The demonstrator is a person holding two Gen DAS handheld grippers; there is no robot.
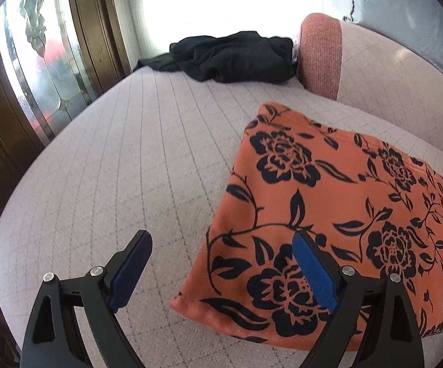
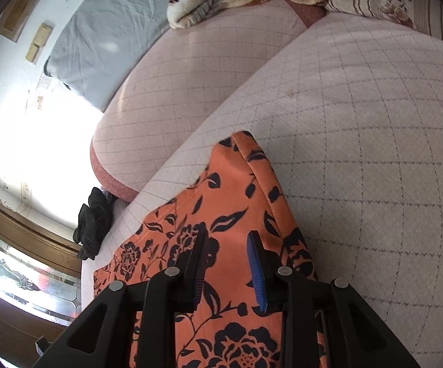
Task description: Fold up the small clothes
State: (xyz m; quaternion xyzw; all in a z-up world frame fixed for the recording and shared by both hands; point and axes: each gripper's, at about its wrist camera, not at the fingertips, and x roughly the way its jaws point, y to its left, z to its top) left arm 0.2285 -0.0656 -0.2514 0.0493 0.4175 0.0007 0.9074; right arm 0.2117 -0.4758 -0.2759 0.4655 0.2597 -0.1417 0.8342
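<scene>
Left gripper: jaws spread wide, nothing between the blue pads. It hangs over the pale quilted cushion. The left finger is above bare cushion; the right finger overlaps the near left corner of the orange floral garment in the picture, but contact cannot be told.

Right gripper: jaws narrow, a gap showing between them, no cloth pinched. It sits above the orange floral garment, which runs ahead of the fingertips to a rolled-over far corner and passes back under the fingers.

Garment lies flat on the cushion, folded into a rough rectangle: to the right of the left gripper, directly under and ahead of the right one.

Left view only:
- full near and left edges of the garment
- reddish cushion end ahead and to the right

Right view only:
- crumpled cream blanket far ahead
- striped pillow far ahead right
- bare cushion stretching right of the garment

Both views:
- black garment heap, far ahead of the left gripper, well left of the right
- grey-blue cloth along the back
</scene>
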